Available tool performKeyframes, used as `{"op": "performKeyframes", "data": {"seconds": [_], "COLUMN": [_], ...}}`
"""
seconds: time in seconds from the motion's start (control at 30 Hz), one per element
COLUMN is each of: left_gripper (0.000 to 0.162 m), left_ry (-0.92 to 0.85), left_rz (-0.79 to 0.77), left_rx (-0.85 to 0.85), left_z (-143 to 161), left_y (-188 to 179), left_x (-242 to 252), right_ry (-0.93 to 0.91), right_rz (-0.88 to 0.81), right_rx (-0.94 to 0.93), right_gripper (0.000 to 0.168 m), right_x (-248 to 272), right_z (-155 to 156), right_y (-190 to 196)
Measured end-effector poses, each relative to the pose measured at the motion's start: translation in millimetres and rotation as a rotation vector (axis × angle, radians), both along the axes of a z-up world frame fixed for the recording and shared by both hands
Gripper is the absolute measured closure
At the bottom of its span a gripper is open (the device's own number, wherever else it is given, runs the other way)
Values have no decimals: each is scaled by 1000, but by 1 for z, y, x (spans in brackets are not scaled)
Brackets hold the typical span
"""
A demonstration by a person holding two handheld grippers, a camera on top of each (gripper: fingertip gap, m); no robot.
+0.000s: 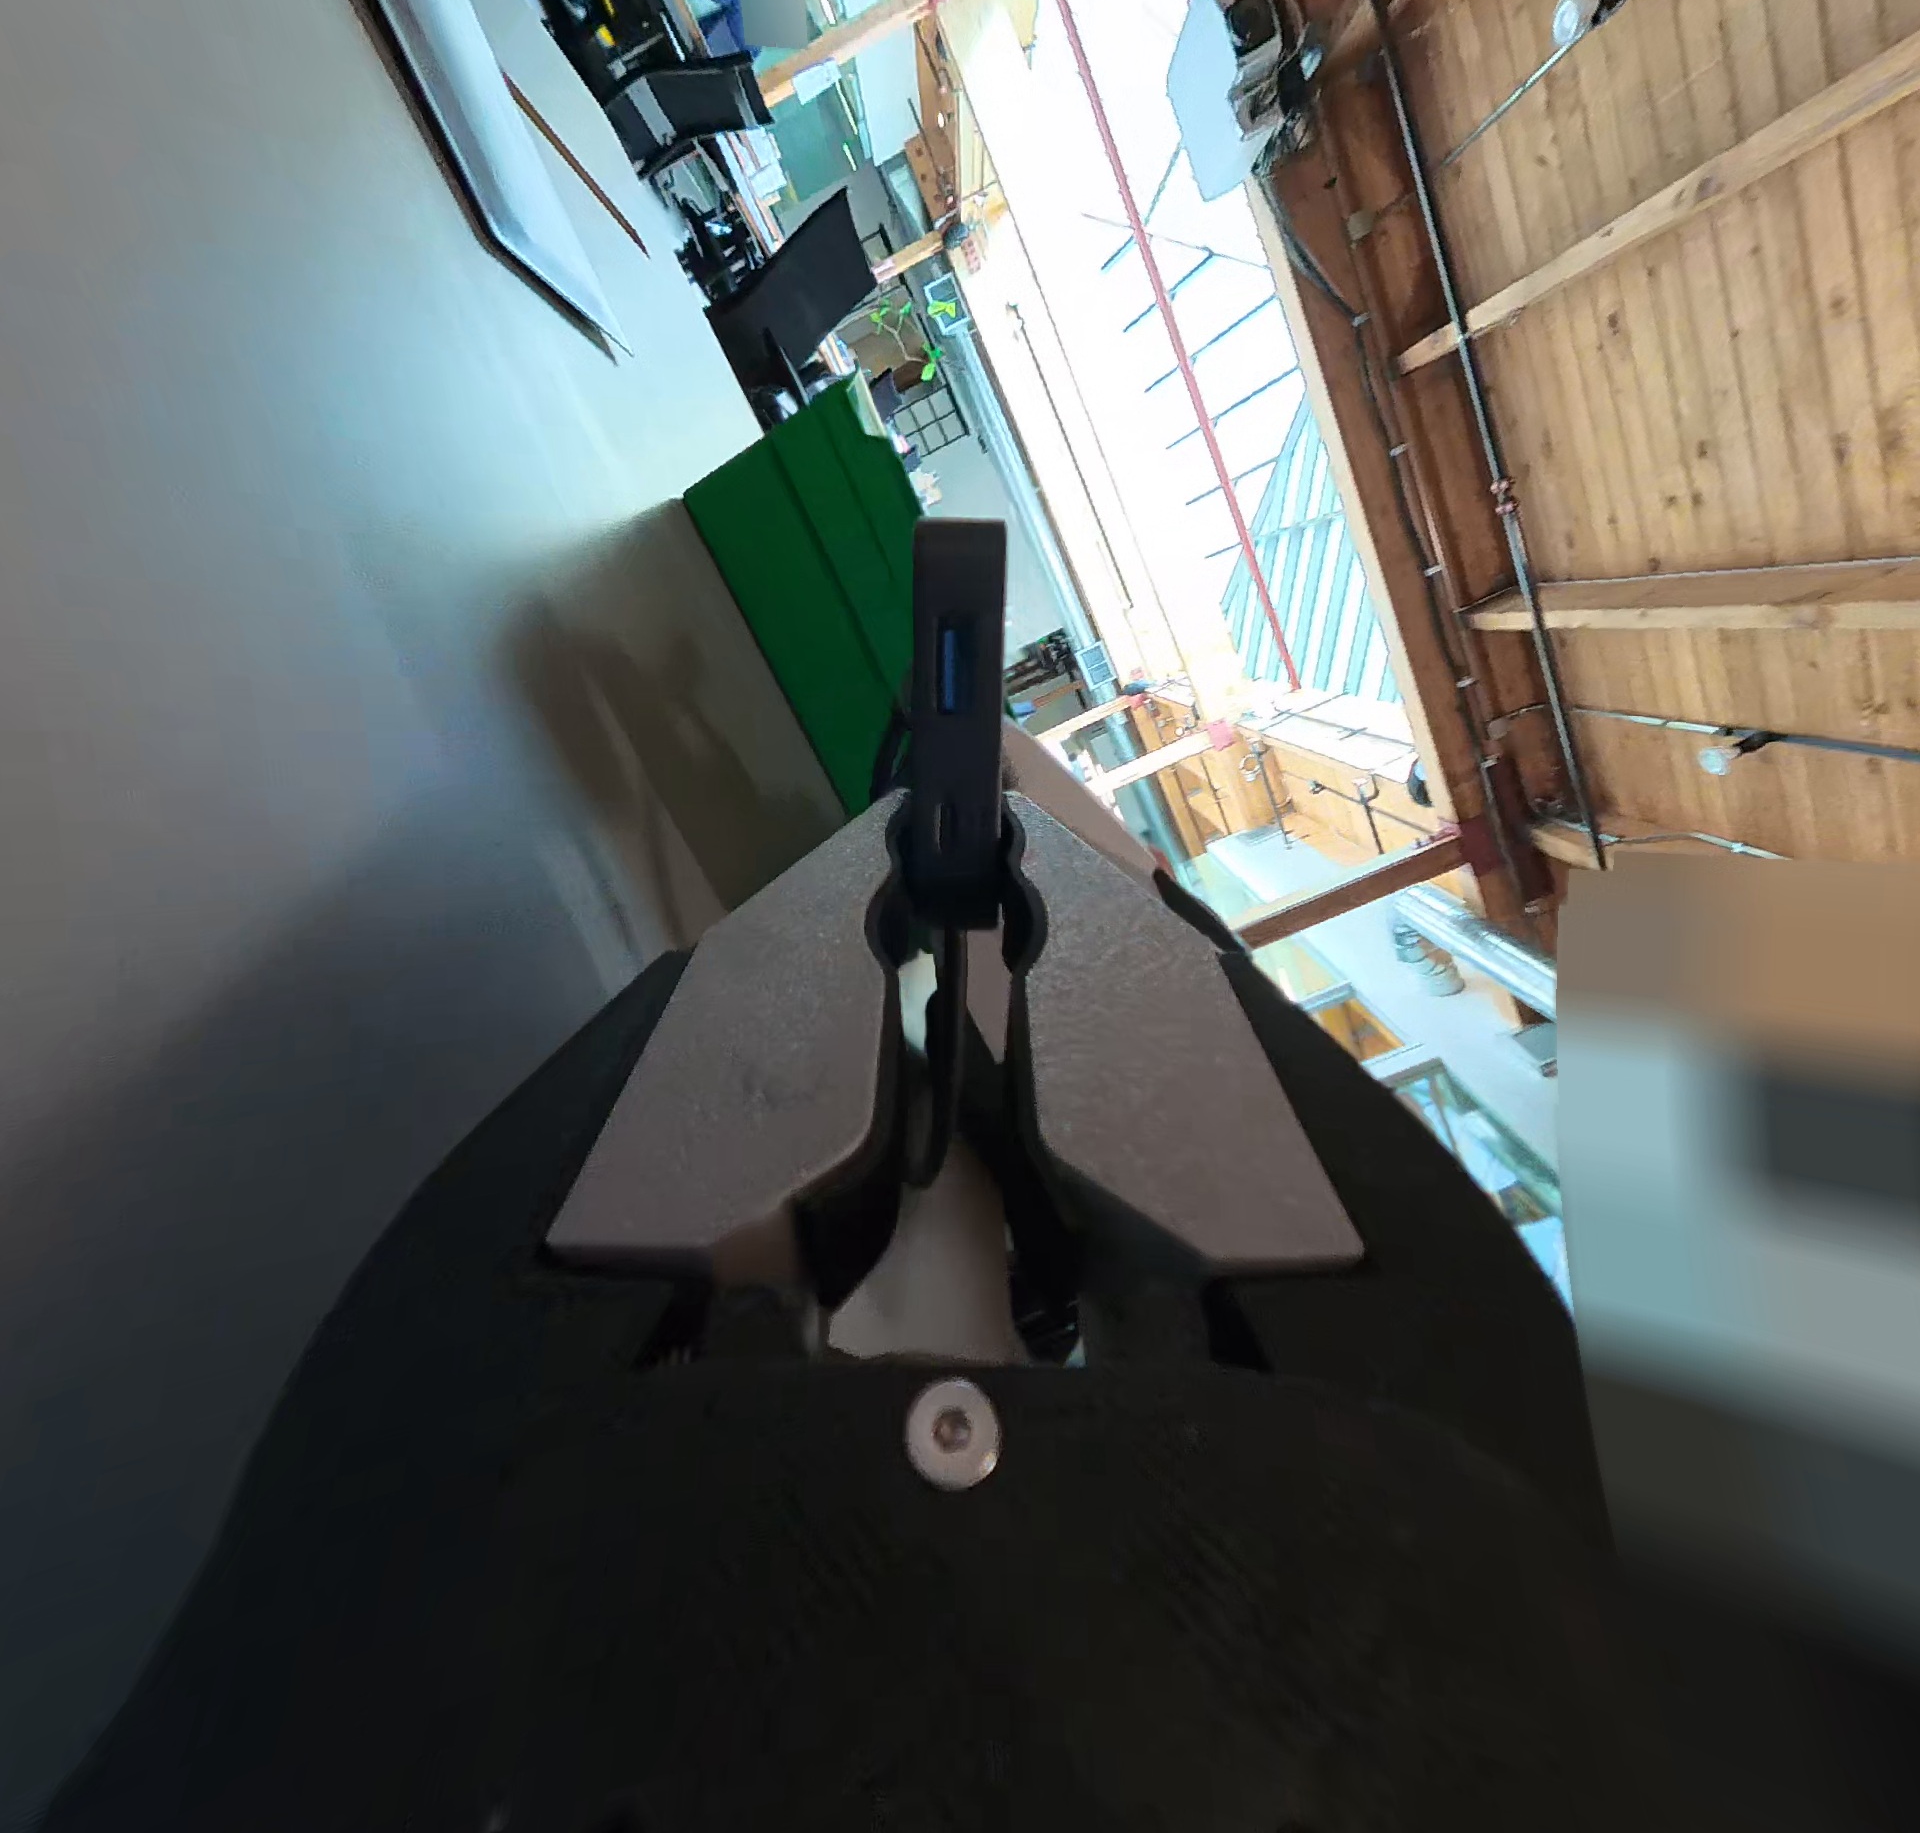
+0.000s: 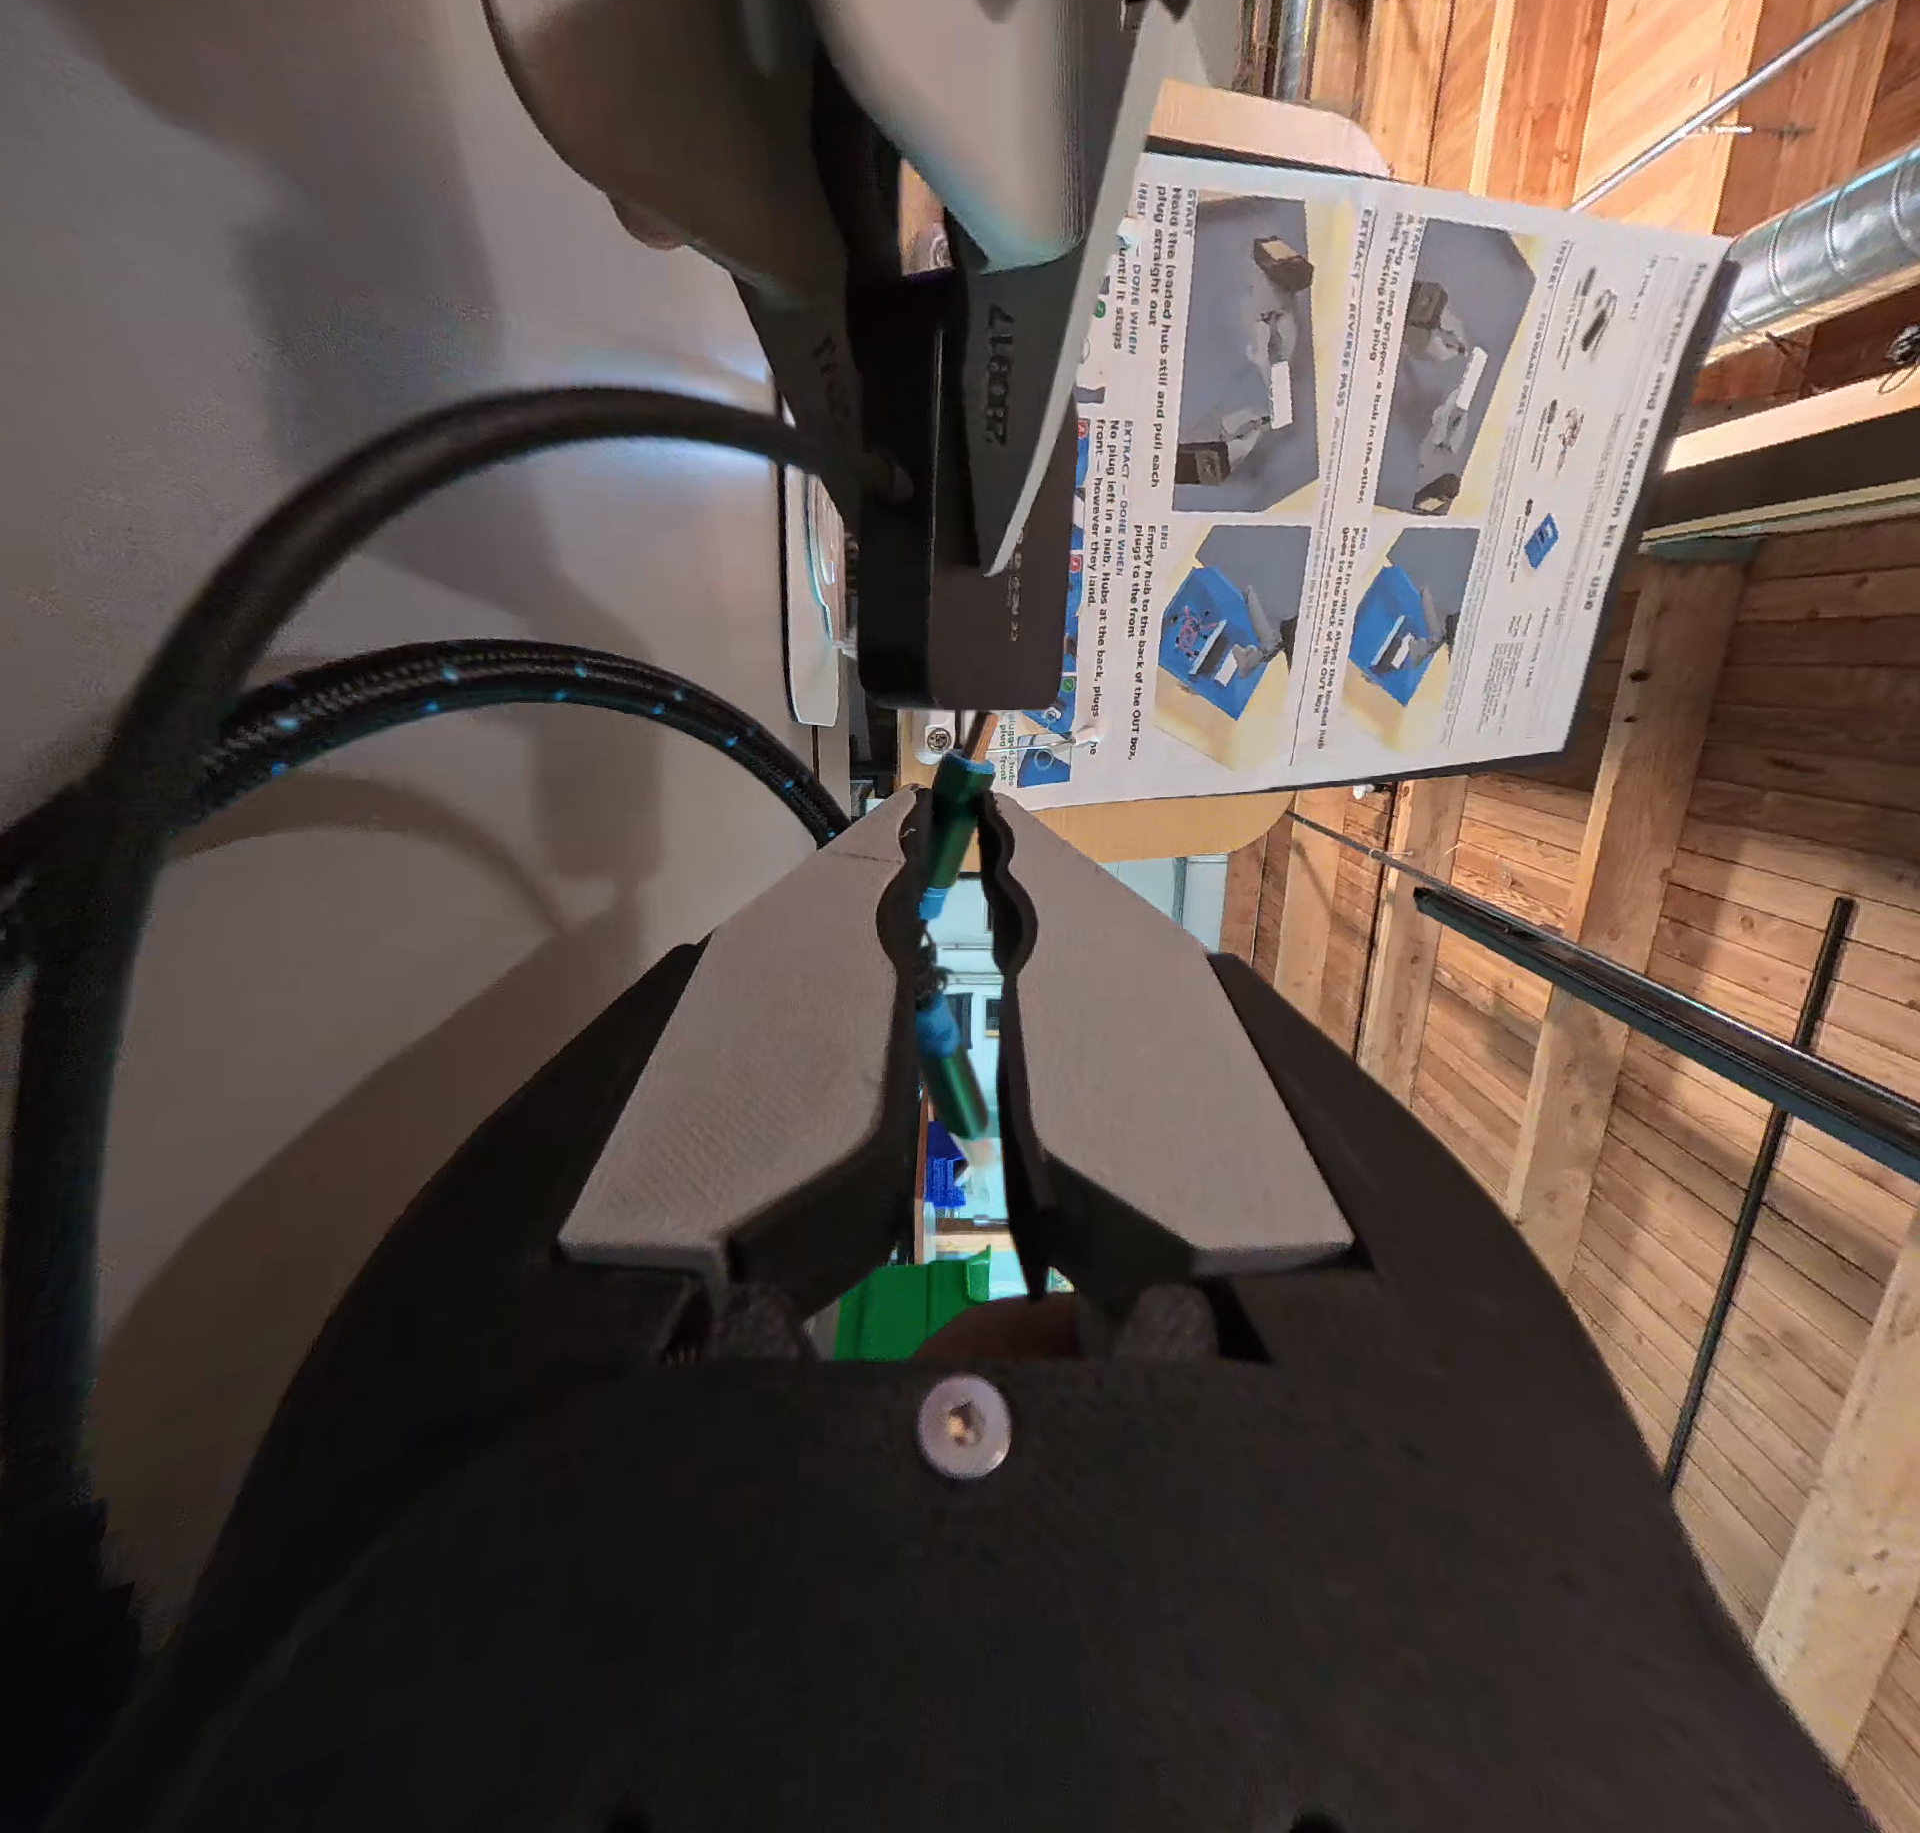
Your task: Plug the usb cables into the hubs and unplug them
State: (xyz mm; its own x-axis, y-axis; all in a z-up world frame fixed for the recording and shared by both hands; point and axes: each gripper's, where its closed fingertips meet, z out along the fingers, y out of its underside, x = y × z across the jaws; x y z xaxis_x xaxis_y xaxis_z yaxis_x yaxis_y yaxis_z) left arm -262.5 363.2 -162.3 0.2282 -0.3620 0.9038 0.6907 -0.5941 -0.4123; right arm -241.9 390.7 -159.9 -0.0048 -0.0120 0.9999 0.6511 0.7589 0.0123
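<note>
The left gripper [image 1: 951, 869] is clamped on the near end of a slim black plastic hub with a blue port in its narrow edge [image 1: 958, 661]. The hub stands out past the fingertips, edge-on to the camera, held up in the air with a pale desk [image 1: 260, 744] and a green plastic bin [image 1: 800, 578] behind it. It looks rigid and light, with smooth faces that could slide in the pads. The grip takes only its lower end, so any push on the far end would likely lever it. A hold nearer the middle of its flat faces, clear of the ports, would seem steadier.

In the right wrist view the same hub shows just beyond the right gripper's tips, pinched by the left gripper from above, with a smooth black cable [image 2: 436, 453] looping away from it.

The right gripper [image 2: 956, 848] is closed on a small green metal-sleeved plug with blue collars [image 2: 958, 796], and its tip pokes out toward the hub's lower end, close to it; whether they touch I cannot tell. The plug seems stiff, small and slick, best held by the sleeve as here. A braided black cable with blue flecks [image 2: 520, 671] curves off to the left; it looks limp but springy enough to tug. A printed instruction sheet with photographs [image 2: 1351, 453] stands behind.
</note>
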Motion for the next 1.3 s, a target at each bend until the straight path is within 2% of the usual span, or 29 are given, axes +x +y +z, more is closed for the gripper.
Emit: {"op": "performKeyframes", "data": {"seconds": [0.2,0.33,0.43,0.53,0.63,0.67,0.73,0.77,0.83,0.93,0.97,1.07,1.2,1.3], "left_gripper": [151,151,151,152,151,151,151,151,151,151,151,148,139,147], "left_ry": [169,152,174,231,285,308,338,341,350,363,364,378,357,391], "left_rz": [-51,-77,-89,-93,-127,-145,-175,-192,-208,-225,-233,-244,-217,-194], "left_rx": [80,86,111,158,222,241,274,287,300,323,324,325,349,342], "left_z": [2,4,8,13,19,20,21,22,22,23,22,22,33,31], "left_y": [-5,-8,-11,-15,-22,-24,-28,-30,-32,-36,-37,-39,-40,-39], "left_x": [6,1,-1,-3,3,6,13,16,20,22,24,22,16,13], "right_ry": [48,47,74,105,225,258,307,324,362,251,212,167,97,70], "right_rz": [55,132,202,199,249,279,384,450,511,532,537,587,561,542], "right_rx": [-10,-11,-113,-454,-863,-1055,-1466,-1642,-1846,-1901,-1884,-1899,-1995,-2065], "right_gripper": [164,164,168,166,168,161,134,129,133,136,146,157,157,158], "right_x": [-2,1,7,16,20,19,14,11,5,-6,-10,-12,-9,-10], "right_z": [7,1,-10,-19,-5,-1,14,25,40,32,28,29,22,18], "right_y": [-2,-7,-10,-5,-9,-14,-29,-36,-37,-50,-56,-67,-71,-75]}}
